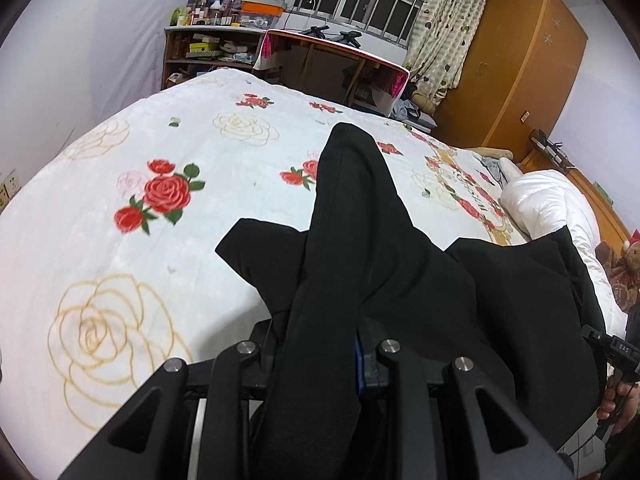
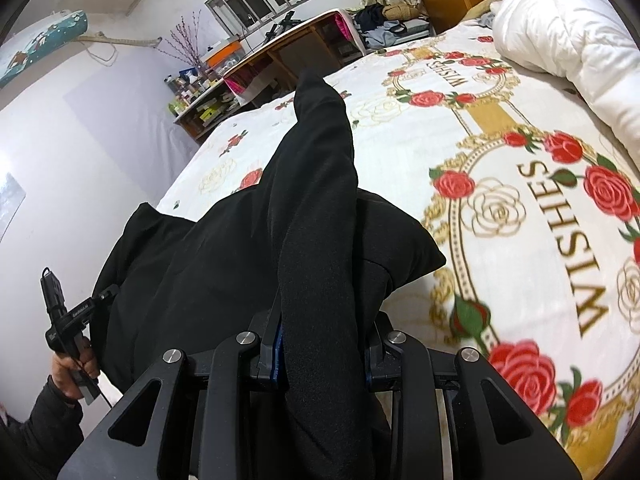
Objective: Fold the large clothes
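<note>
The left gripper (image 1: pixel 320 344) has its matte black fingers (image 1: pixel 370 356) clamped on a thick ridge of the black garment (image 1: pixel 352 216). The right gripper (image 2: pixel 320 340) grips a second ridge the same way, blue pads visible at its fingers (image 2: pixel 276 352). The garment is soft, matte, heavy knit, bunched into long folds with pointed corners spreading sideways. It lies on the bed (image 1: pixel 120 240), over a plush white blanket printed with roses, near the edge closest to the cameras.
</note>
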`<state>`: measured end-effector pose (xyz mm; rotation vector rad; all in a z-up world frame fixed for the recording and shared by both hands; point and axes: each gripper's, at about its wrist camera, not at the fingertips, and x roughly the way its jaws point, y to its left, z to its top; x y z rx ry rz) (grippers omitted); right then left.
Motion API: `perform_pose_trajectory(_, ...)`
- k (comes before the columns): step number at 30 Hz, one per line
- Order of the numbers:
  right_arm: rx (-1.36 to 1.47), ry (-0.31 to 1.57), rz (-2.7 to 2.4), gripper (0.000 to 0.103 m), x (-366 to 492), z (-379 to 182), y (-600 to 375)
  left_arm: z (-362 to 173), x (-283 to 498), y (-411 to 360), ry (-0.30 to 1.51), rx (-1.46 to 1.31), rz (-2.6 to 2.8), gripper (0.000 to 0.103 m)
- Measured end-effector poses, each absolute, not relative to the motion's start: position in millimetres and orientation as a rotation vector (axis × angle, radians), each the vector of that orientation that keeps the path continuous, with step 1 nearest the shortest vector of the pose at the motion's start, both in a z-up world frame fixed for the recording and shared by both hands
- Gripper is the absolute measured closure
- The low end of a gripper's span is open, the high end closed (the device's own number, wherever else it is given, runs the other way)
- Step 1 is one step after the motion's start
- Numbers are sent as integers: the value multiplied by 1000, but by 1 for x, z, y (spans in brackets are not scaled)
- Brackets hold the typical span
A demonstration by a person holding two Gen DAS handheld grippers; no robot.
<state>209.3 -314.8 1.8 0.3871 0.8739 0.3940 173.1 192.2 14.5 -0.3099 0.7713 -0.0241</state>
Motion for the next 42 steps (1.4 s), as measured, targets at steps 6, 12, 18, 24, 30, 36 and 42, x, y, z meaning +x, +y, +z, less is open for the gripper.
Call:
perform_pose_trajectory(6,418,888,371,75,186,-15,-323,-1,150,189,774,-296,-35,76)
perform_pose_trajectory(12,420,980,313,73,182,-57,-327,-47,150,191,871,-297,8,76)
perform_pose_trajectory(18,464,1042,266,66,184,-94,-336,-80,146,197,916,-320,37,68)
perform_pose_trajectory(24,479,1076,227,46,187,-99,-341,-81,146,198,931,-331,57,56)
perform_pose_trajectory(30,401,1079,191,44,177,-79,-339,-68,137,207,939,-346,54,54)
perform_pose_trajectory(36,321,958,170,44,160,-32,-336,-33,118,213,842,-317,69,55)
perform_pose_trajectory(42,258,905,191,44,155,-18,-303,-24,121,199,814,-304,28,55)
